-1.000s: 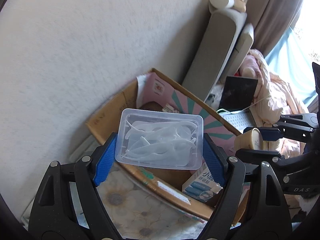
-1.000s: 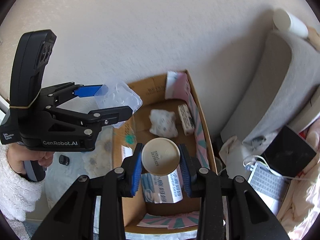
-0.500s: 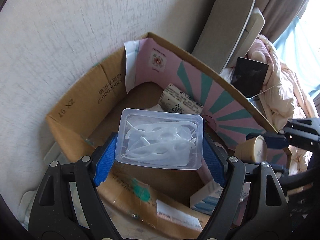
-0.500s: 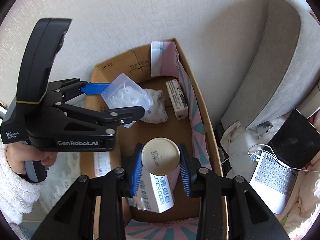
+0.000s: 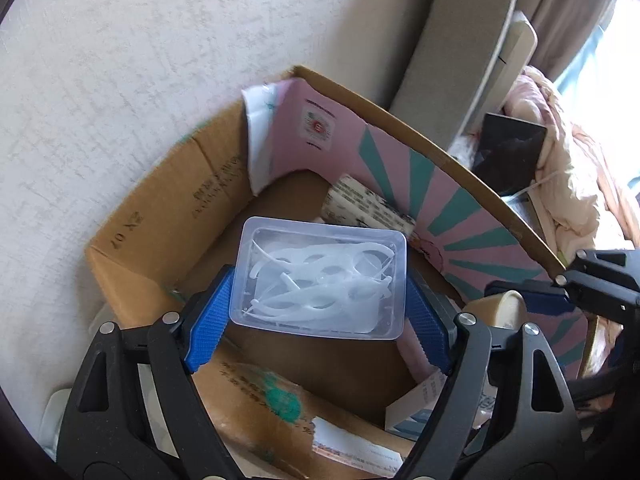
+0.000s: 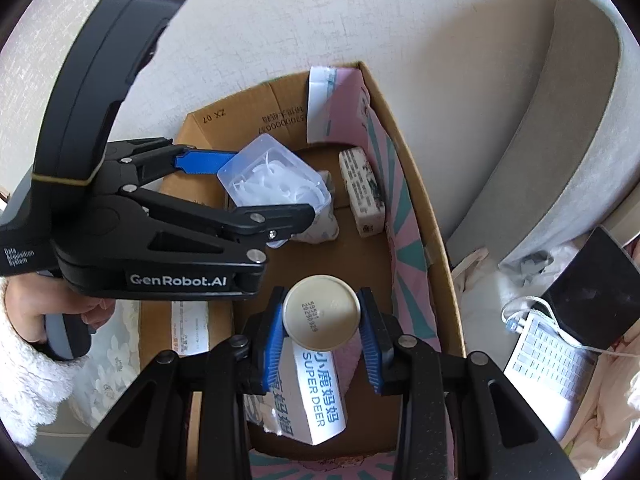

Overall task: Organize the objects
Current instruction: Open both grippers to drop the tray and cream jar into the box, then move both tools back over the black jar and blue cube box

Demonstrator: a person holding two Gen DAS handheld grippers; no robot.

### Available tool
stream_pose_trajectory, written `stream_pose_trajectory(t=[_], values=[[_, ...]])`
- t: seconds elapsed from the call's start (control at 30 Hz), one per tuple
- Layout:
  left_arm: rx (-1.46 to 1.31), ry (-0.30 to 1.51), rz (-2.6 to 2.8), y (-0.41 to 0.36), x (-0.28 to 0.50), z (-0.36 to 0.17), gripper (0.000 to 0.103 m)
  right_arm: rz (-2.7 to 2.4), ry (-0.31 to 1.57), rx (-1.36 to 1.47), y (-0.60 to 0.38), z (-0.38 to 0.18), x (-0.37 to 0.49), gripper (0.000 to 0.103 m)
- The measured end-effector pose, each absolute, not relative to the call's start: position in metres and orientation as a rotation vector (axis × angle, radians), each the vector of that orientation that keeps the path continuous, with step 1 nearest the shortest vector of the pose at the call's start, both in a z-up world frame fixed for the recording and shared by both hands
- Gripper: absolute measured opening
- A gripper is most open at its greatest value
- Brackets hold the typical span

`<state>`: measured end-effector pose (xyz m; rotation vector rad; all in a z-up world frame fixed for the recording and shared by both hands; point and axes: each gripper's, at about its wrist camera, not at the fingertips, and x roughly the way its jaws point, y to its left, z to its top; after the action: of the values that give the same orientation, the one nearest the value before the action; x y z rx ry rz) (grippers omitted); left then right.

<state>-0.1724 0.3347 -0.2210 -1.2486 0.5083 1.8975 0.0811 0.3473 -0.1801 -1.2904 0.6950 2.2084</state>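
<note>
My left gripper (image 5: 318, 316) is shut on a clear plastic box of white floss picks (image 5: 320, 278) and holds it over the open cardboard box (image 5: 168, 216). The same gripper (image 6: 256, 188) and plastic box (image 6: 276, 178) show in the right wrist view, above the far left of the cardboard box (image 6: 420, 208). My right gripper (image 6: 322, 340) is shut on a small round beige container (image 6: 321, 312), its base facing the camera, held above the near part of the box. That container (image 5: 506, 312) shows at the right in the left wrist view.
Inside the box lie a white-blue "SUPER DEER" carton (image 6: 316, 392), a printed rectangular pack (image 6: 362, 192) by the pink wall and a crumpled white packet (image 6: 320, 228). A grey cushion (image 6: 560, 140), a laptop (image 6: 556, 356) and bedding lie to the right. A wall stands behind.
Both grippers have moved forward and down over the cardboard box with their loads. The floss box now hangs inside the box opening; the grips are unchanged.
</note>
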Motion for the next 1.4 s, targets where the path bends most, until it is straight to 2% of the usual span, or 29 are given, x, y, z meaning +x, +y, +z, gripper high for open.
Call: stream_pose_trajectory(t=[0.03, 0.07, 0.1, 0.13, 0.17, 0.7, 1.1, 1.4], values=[[-1.250, 0.504, 1.914, 0.334, -0.174, -0.219, 0.089, 2.217, 0.681, -1.277, 0.346, -0.179, 0.080, 0.034], [-1.253, 0.501, 1.926, 0.334, -0.176, -0.216, 0.103, 2.231, 0.679, -1.268, 0.345, -0.177, 0.080, 0.050], [-1.248, 0.491, 1.934, 0.334, -0.178, -0.213, 0.103, 2.247, 0.681, -1.251, 0.343, -0.176, 0.080, 0.061], [-1.242, 0.475, 1.932, 0.333, -0.179, -0.210, 0.103, 2.257, 0.683, -1.241, 0.342, -0.175, 0.080, 0.081], [-1.243, 0.470, 1.929, 0.333, -0.181, -0.209, 0.103, 2.267, 0.682, -1.230, 0.340, -0.174, 0.081, 0.085], [-1.217, 0.461, 1.943, 0.315, -0.180, -0.183, 0.103, 2.256, 0.632, -1.210, 0.330, -0.165, 0.082, 0.085], [-1.169, 0.386, 2.042, 0.257, -0.172, -0.107, 0.103, 2.300, 0.550, -1.155, 0.317, -0.114, 0.084, 0.085], [-1.103, 0.287, 2.212, 0.166, -0.161, -0.041, 0.103, 2.353, 0.424, -1.107, 0.295, -0.057, 0.070, 0.085]])
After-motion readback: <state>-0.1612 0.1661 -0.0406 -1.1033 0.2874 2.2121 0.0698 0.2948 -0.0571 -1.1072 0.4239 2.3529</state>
